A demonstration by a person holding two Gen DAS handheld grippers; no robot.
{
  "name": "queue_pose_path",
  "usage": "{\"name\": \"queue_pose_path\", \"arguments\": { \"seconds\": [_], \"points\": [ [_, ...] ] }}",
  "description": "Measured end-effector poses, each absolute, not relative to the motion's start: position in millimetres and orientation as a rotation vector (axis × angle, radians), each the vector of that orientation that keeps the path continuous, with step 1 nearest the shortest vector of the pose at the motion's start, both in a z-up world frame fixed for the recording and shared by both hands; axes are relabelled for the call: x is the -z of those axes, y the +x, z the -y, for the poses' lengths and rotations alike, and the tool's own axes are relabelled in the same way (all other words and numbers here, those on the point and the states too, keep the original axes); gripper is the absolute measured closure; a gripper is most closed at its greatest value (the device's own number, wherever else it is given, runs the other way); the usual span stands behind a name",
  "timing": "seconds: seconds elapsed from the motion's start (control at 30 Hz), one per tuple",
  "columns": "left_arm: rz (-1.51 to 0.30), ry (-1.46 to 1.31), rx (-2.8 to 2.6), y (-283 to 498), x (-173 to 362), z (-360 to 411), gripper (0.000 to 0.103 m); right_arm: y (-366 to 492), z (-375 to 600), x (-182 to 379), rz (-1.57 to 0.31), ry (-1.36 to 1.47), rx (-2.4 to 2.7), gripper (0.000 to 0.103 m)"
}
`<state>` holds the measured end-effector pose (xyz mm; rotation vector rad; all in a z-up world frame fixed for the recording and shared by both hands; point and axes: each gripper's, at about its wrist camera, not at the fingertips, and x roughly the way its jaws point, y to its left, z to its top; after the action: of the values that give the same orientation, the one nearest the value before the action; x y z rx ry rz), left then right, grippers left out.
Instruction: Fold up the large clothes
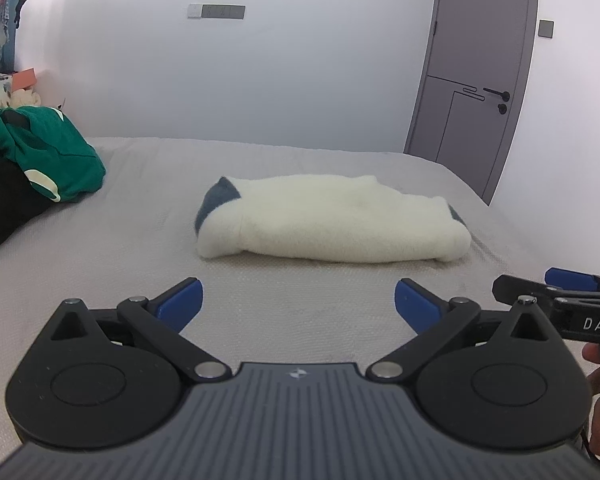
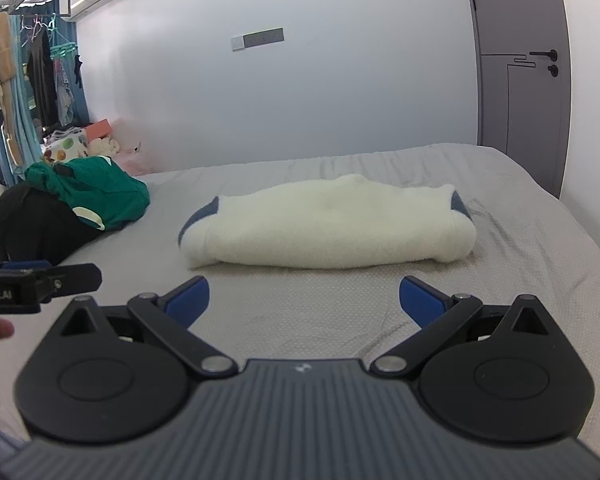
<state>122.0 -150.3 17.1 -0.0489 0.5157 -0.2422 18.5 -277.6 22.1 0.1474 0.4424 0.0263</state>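
Note:
A cream fleece garment with grey-blue trim [image 1: 328,218] [image 2: 328,226] lies folded into a thick oblong on the grey bed, just beyond both grippers. My left gripper [image 1: 299,298] stands open a short way in front of the bundle's near edge, nothing between its blue pads. My right gripper [image 2: 304,296] is likewise open and apart from the bundle, hovering over bare sheet. In the left wrist view the right gripper's fingers [image 1: 568,280] show at the right edge; in the right wrist view the left gripper's fingers [image 2: 72,276] show at the left edge.
A green garment [image 1: 56,152] [image 2: 100,192] lies heaped on black clothing [image 1: 4,208] [image 2: 32,224] at the bed's left side. The grey bed [image 1: 300,320] [image 2: 520,248] meets a white wall behind. A grey door [image 1: 472,72] [image 2: 520,60] stands at the right; hanging clothes [image 2: 40,80] at far left.

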Motion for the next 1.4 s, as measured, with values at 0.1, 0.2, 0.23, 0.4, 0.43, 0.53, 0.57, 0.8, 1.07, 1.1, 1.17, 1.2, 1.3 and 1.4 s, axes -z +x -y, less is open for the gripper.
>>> {"name": "queue_pose_path", "arguments": {
  "seconds": [0.1, 0.2, 0.23, 0.4, 0.43, 0.53, 0.57, 0.8, 1.07, 1.1, 1.17, 1.2, 1.3, 1.4],
  "points": [
    [-0.517, -0.046, 0.236, 122.6, -18.0, 150.8, 0.0, 19.3, 276.5, -21.2, -0.448, 0.148, -0.031, 0.0],
    [-0.511, -0.05, 0.226, 122.1, -18.1, 150.2, 0.0, 19.6, 276.4, -21.1, -0.449, 0.152, -0.031, 0.0],
    [-0.51, -0.052, 0.226, 121.8, -18.1, 150.0, 0.0, 20.7, 277.2, -21.5, -0.45, 0.154, -0.031, 0.0],
    [-0.514, -0.063, 0.227, 120.8, -19.1, 149.6, 0.0, 20.1, 276.7, -21.3, -0.446, 0.152, -0.028, 0.0],
    [-0.515, -0.058, 0.231, 120.5, -19.3, 150.5, 0.0, 19.6, 276.5, -20.8, -0.446, 0.154, -0.028, 0.0],
    [-0.508, -0.052, 0.227, 119.4, -19.7, 151.7, 0.0, 19.3, 275.5, -20.1, -0.448, 0.152, -0.026, 0.0],
    [-0.509, -0.051, 0.225, 119.3, -19.6, 152.0, 0.0, 19.2, 275.0, -19.8, -0.449, 0.151, -0.025, 0.0],
    [-0.506, -0.059, 0.221, 119.0, -19.9, 149.9, 0.0, 18.3, 274.4, -19.3, -0.45, 0.15, -0.024, 0.0],
    [-0.501, -0.054, 0.226, 115.8, -20.6, 151.2, 0.0, 18.2, 275.3, -19.3, -0.453, 0.148, -0.027, 0.0],
    [-0.502, -0.054, 0.228, 115.7, -20.7, 151.2, 0.0, 18.2, 275.5, -19.3, -0.453, 0.149, -0.027, 0.0],
    [-0.502, -0.051, 0.229, 115.7, -20.6, 151.7, 0.0, 18.2, 275.5, -19.7, -0.452, 0.152, -0.026, 0.0],
    [-0.502, -0.048, 0.228, 115.5, -20.5, 151.8, 0.0, 18.3, 275.5, -20.1, -0.45, 0.151, -0.025, 0.0],
    [-0.503, -0.047, 0.23, 115.7, -20.6, 151.7, 0.0, 18.7, 275.4, -20.3, -0.449, 0.149, -0.026, 0.0],
    [-0.503, -0.047, 0.231, 116.3, -20.8, 151.5, 0.0, 18.3, 275.5, -20.1, -0.45, 0.147, -0.024, 0.0]
  ]
}}
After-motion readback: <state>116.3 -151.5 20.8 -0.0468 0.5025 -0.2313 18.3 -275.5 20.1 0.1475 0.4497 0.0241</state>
